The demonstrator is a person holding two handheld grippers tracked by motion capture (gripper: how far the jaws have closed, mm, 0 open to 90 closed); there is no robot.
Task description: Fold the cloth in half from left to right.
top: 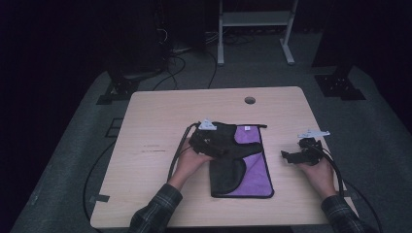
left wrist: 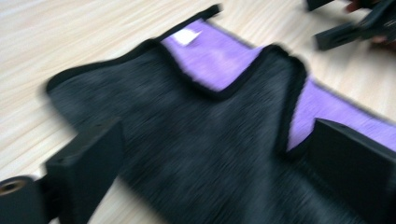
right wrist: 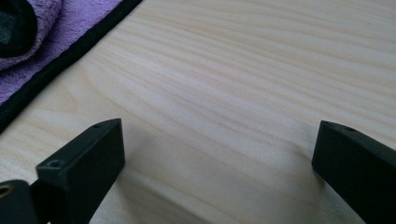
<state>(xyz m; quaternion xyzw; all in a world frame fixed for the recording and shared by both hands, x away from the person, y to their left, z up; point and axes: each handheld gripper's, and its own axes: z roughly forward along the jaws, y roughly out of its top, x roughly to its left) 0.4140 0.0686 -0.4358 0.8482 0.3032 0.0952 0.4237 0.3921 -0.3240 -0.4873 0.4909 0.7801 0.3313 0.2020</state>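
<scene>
A cloth (top: 252,167), purple on one face and dark grey on the other with black edging, lies partly folded at the middle of the wooden table (top: 155,111). A white label (left wrist: 184,36) sits near its far purple edge. My left gripper (top: 214,145) hovers over the cloth's (left wrist: 196,140) folded dark part, jaws wide apart, nothing between them. My right gripper (top: 291,156) rests low over bare wood to the right of the cloth (right wrist: 42,51), open and empty. In the left gripper view the right gripper (left wrist: 348,30) appears at the top right.
A round cable hole (top: 249,100) is in the table near its far edge. Cables (top: 177,150) trail from both grippers over the table edges. A white metal frame (top: 255,29) and dark equipment stand on the floor beyond the table.
</scene>
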